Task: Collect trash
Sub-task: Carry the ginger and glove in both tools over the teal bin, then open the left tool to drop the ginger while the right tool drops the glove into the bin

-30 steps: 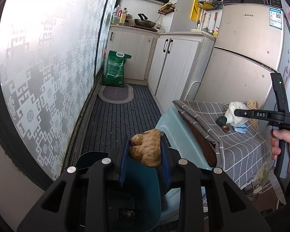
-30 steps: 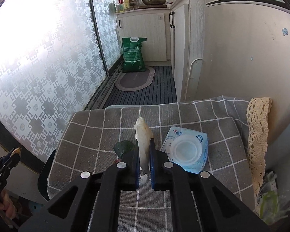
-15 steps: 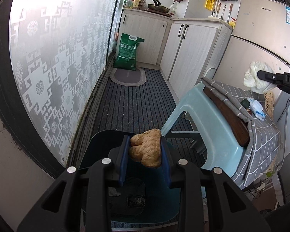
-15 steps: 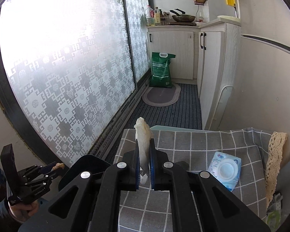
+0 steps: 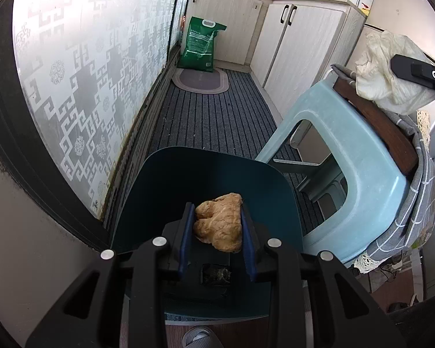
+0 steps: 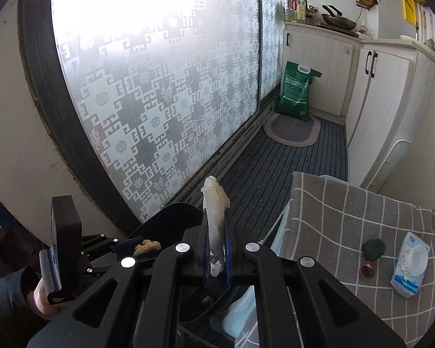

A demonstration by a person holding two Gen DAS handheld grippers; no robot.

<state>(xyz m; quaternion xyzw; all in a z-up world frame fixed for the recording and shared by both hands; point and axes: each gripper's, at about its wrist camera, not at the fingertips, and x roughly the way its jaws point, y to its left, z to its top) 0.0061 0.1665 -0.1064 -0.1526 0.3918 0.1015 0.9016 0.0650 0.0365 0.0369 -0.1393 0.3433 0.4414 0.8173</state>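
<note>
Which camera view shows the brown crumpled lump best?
The left wrist view: the brown lump fills the centre, clamped in the left gripper above the dark bin. The right wrist view shows it only small, at lower left.

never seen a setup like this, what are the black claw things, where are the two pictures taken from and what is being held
The black claws are hand-held grippers; a person carries one in each hand, each with a camera looking along its fingers. One picture is from the left gripper, clamped on a brown crumpled lump over the dark bin. The other is from the right gripper, pinching a white tissue. On the checked cloth lie a wipes pack and a dark green lump.
</note>
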